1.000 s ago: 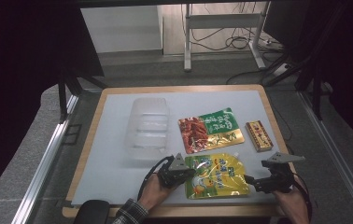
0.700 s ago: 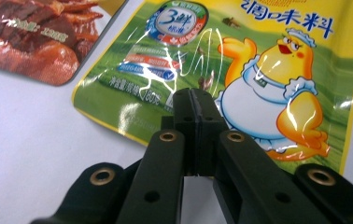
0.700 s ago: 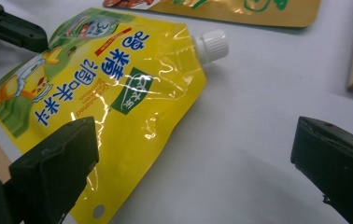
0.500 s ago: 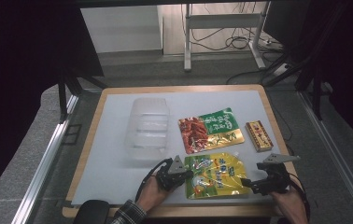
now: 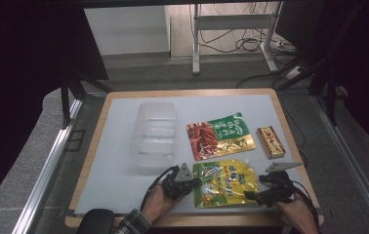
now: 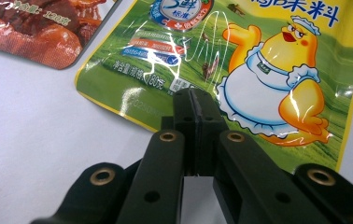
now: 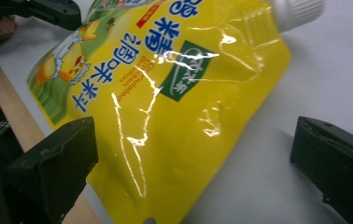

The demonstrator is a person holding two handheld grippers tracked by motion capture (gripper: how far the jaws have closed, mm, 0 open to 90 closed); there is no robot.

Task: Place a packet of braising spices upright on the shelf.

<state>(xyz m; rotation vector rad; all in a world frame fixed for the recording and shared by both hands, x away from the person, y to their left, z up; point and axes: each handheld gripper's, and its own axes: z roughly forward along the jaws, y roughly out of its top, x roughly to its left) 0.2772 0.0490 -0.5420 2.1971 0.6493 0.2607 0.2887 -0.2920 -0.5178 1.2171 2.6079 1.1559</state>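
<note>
Left hand-held gripper [image 5: 196, 184]: jaws pinched together at the near-left edge of the yellow pouch [image 5: 225, 182]. In the left gripper view the pads [image 6: 194, 112] meet right at the pouch edge; cannot tell whether film is actually between them or they just sit on top of it.

Right hand-held gripper [image 5: 249, 196]: jaws wide, straddling the pouch's near-right corner, one each side in the right gripper view, not yet touching it.

Pouch lies flat on the table [image 5: 119, 161] near the front edge, between the two grippers, its white cap [image 7: 297, 10] pointing away from the right gripper.

Risks, my read:
- Left hold looks shallow, right on the seam. If it has film at all, a lift would likely let the glossy film slip out.
- Right jaws closing flat on a pouch lying flat may just push it toward the left gripper or crumple the corner instead of pinching it.
- Pouch looks filled and floppy; lifted from one edge it would sag and swing.
- It sits close to the wooden table edge [image 7: 11, 112], so a bad push could slide it off.

Further back: red-green packet [image 5: 219, 135] just behind the pouch, corner near but apart, could get nudged if the pouch is shoved forward. Small box [image 5: 270, 142] to its right, clear. Clear plastic tray [image 5: 154, 135] behind the left gripper, nothing blocking the way to it.
</note>
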